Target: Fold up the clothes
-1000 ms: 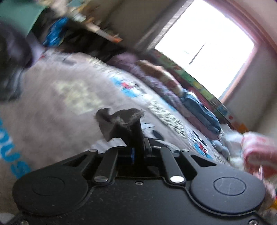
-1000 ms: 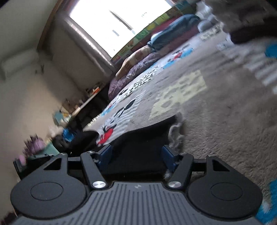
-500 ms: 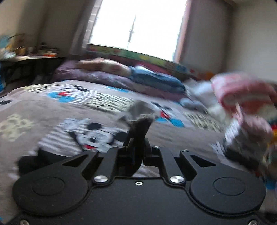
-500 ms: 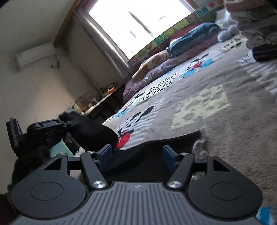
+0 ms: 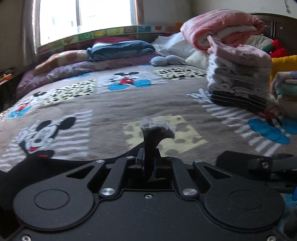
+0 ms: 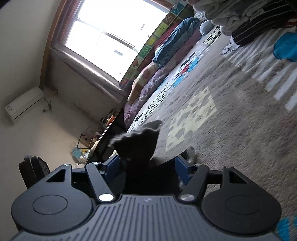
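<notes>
Cloth point(image 5: 148, 148), dark and frayed at the edge, pinched tight in left gripper point(image 5: 148, 163), fingers clenched on it, tuft poking up past the tips. Rest of cloth draped low across blanket point(image 5: 115, 109), just under the gripper body. Right gripper point(image 6: 146, 165) spread wide, blue fingers point(image 6: 181, 167) apart, black cloth point(image 6: 141, 146) bunched between them, neither pad clearly pressing it. Stack of folded clothes point(image 5: 239, 81) well apart at far right on the blanket, pink bundle point(image 5: 220, 27) on top. Pillows point(image 5: 118, 50) along window point(image 5: 83, 16).
</notes>
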Demonstrator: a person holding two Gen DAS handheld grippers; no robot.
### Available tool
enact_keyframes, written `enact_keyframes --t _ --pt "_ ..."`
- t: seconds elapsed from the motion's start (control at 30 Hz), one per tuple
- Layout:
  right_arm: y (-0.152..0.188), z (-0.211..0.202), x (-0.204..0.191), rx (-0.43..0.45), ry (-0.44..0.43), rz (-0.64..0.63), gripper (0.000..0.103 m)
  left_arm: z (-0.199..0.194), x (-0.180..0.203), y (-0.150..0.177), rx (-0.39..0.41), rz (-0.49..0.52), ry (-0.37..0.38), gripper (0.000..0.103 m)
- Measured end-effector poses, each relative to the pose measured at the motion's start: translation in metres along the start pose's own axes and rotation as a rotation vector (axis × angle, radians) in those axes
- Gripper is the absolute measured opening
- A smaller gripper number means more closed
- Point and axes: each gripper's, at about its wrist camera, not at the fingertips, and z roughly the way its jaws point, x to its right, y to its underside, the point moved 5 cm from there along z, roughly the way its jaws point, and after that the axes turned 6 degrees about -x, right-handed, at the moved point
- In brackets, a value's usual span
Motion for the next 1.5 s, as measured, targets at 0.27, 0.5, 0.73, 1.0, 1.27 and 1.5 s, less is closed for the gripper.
enact_keyframes --t 0.27,0.5,0.73,1.0,1.27,1.5 --pt "-0.011 -0.007 0.017 0.079 0.047 0.053 0.067 -0.009 0.021 0.006 -0.019 -0.028 0.106 0.005" --pt "-0.017 -0.009 0.029 0.130 0.064 0.086 0.067 -0.020 0.032 0.022 -0.044 -0.056 0.191 0.005" --pt "-0.020 -0.004 0.039 0.091 0.066 0.111 0.067 -0.040 0.033 0.040 -0.059 -0.028 0.313 0.046" --pt "-0.024 0.005 0.033 -0.013 0.126 0.026 0.067 -0.090 -0.071 0.055 0.007 -0.243 0.180 0.046" --pt "-0.018 0.032 0.022 -0.131 0.158 -0.116 0.071 -0.102 -0.220 0.025 -0.014 -0.401 -0.133 0.046" --pt "-0.020 0.036 0.021 -0.160 0.125 -0.101 0.069 -0.049 -0.269 0.000 -0.309 -0.263 -0.195 0.046"
